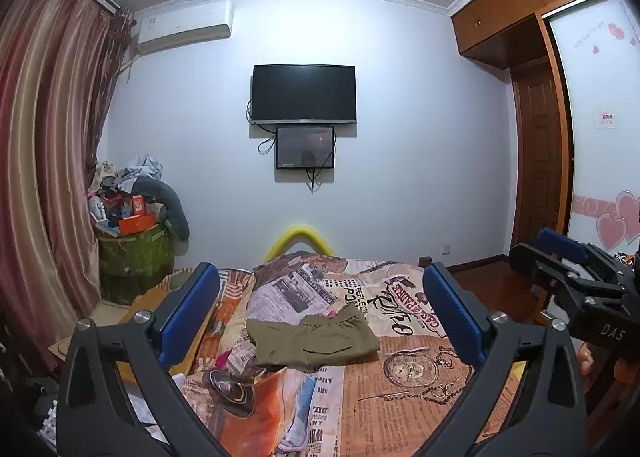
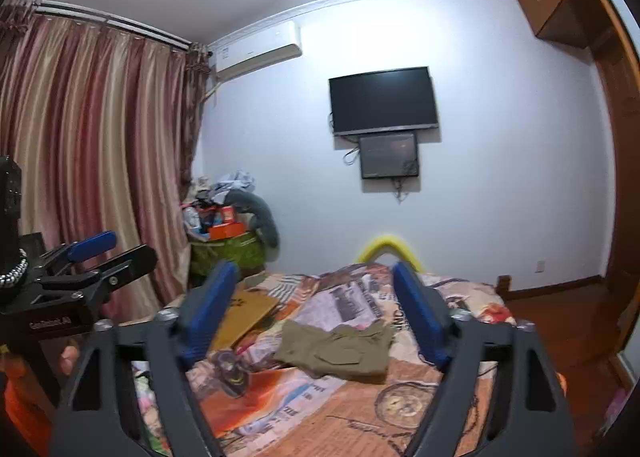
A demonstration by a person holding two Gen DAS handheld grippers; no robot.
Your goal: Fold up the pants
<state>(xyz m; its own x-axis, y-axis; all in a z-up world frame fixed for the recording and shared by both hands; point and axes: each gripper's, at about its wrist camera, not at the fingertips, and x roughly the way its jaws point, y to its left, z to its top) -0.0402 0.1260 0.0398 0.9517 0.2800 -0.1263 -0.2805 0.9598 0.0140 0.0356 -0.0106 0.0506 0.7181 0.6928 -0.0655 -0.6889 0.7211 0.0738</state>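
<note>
You are holding both grippers level above the near end of the bed (image 1: 404,385), and each is standing released with nothing between its blue pads: the left gripper (image 1: 320,309) and the right gripper (image 2: 316,313). The pants (image 1: 316,337) are lying folded into a compact olive bundle at the middle of the printed bedspread, well apart from both. The fold is looking finished. The risk now is you dipping a finger while drawing away, since a pad catching the loose upper layer would be dragging the bundle open or skewing it toward the bed's left edge.
</note>
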